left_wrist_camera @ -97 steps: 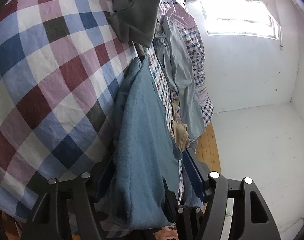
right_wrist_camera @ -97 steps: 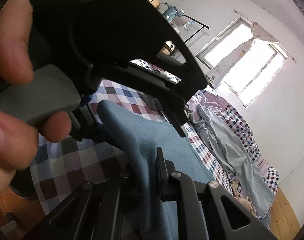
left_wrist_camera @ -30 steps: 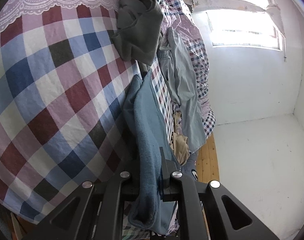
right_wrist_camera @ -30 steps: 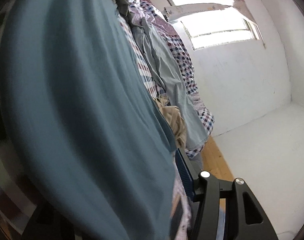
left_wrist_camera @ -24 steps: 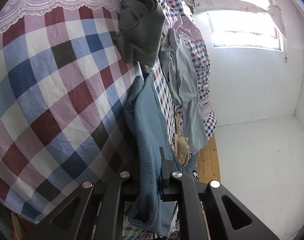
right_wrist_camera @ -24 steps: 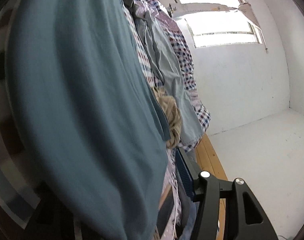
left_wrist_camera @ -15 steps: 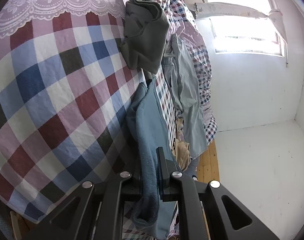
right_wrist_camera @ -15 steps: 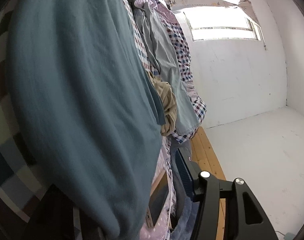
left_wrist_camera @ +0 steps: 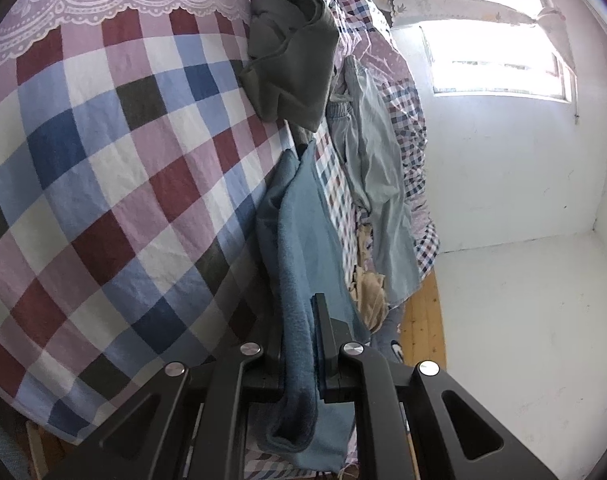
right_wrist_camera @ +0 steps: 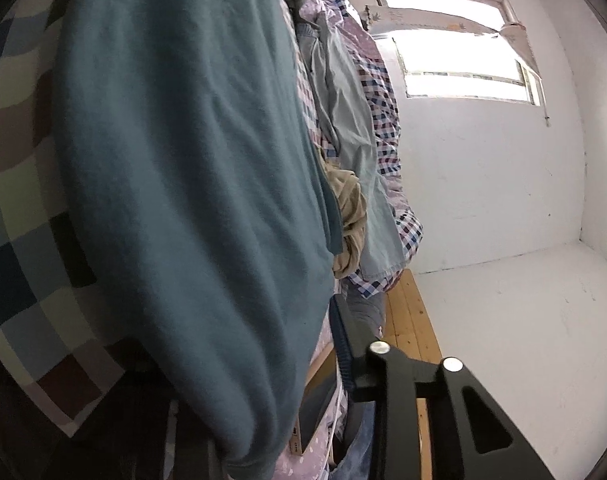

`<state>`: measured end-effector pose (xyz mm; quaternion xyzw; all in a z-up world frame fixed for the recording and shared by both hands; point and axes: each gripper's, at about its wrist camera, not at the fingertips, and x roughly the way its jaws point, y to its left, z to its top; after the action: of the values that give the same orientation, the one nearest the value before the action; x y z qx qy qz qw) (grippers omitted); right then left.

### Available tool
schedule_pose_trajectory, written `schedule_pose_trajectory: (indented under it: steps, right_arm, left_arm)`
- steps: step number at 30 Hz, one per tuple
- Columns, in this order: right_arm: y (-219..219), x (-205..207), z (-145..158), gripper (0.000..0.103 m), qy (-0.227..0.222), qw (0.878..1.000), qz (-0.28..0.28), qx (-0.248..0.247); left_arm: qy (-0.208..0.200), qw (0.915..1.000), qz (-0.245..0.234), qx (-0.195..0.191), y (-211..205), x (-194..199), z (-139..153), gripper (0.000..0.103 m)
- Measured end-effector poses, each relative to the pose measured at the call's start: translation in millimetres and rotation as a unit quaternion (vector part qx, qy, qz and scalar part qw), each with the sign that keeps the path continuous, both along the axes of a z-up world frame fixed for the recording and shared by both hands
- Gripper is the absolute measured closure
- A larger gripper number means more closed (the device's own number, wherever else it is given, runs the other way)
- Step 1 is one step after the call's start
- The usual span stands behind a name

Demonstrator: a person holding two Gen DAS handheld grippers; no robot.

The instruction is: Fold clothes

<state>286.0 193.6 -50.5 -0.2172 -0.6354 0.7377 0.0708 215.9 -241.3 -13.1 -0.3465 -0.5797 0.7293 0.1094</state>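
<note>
Since earlier, left gripper (left_wrist_camera: 299, 344) jaws stay clamped on blue garment (left_wrist_camera: 303, 240).

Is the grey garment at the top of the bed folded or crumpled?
Crumpled. In the left wrist view the grey garment lies in an uneven heap with loose folds on the checked sheet, not flat.

Bedspread (left_wrist_camera: 103, 184) checked in white, lilac, pale blue, dark blue, maroon and near-black, with a lilac band of white lace pattern along its far edge; sweater (left_wrist_camera: 299, 264) dusty teal-blue, plain; crumpled top (left_wrist_camera: 291, 68) dark grey-green; trousers (left_wrist_camera: 375, 184) pale grey-blue; small bundle of cloth (right_wrist_camera: 349, 216) tan; quilt (right_wrist_camera: 383, 120) in finer red, navy and white check; wall (left_wrist_camera: 503, 168) white; floorboards (left_wrist_camera: 423, 324) honey-yellow; gripper (left_wrist_camera: 299, 356) black with silver screw heads.
</note>
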Motion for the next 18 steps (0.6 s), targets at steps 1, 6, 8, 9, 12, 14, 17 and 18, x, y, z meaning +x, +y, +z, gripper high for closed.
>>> schedule_pose_trajectory:
  steps: [1,6,8,9,12,14,17,18]
  right_arm:
    - [-0.2,-0.4,0.0,0.076,-0.003,1.000,0.000,-0.002]
    - [-1.8,-1.5,-2.1,0.092,-0.018,1.000,0.002,-0.005]
    - [-2.4,-2.7,-2.5,0.092,-0.019,1.000,0.002,-0.006]
    - [-2.6,-3.3,-2.0,0.092,-0.019,1.000,0.001,-0.007]
    - [-3.2,-4.2,-1.4,0.092,-0.019,1.000,0.001,-0.011]
    - [-3.7,-2.0,-1.4,0.092,-0.019,1.000,-0.001,-0.013]
    - [-3.8,-2.7,-0.5,0.092,-0.019,1.000,-0.003,-0.019]
    - [-3.6,-3.9,-0.2,0.092,-0.019,1.000,-0.003,-0.020]
  left_arm:
    - [0.000,1.0000,-0.001,0.000,-0.5,0.9,-0.7,0.094]
    - [-0.015,0.9999,-0.007,-0.002,-0.3,1.3,-7.1,0.094]
    - [-0.023,0.9997,-0.010,0.000,0.6,0.5,-10.4,0.093]
    - [-0.025,0.9996,-0.012,0.001,1.2,0.1,-11.6,0.093]
    - [-0.025,0.9995,-0.018,0.003,3.5,-1.4,-10.8,0.078]
    - [-0.026,0.9995,-0.020,-0.001,4.3,-1.7,-10.2,0.057]
    - [-0.030,0.9993,-0.016,-0.012,4.3,0.4,-9.4,0.051]
    - [-0.033,0.9992,-0.019,-0.013,5.0,0.0,-10.0,0.051]
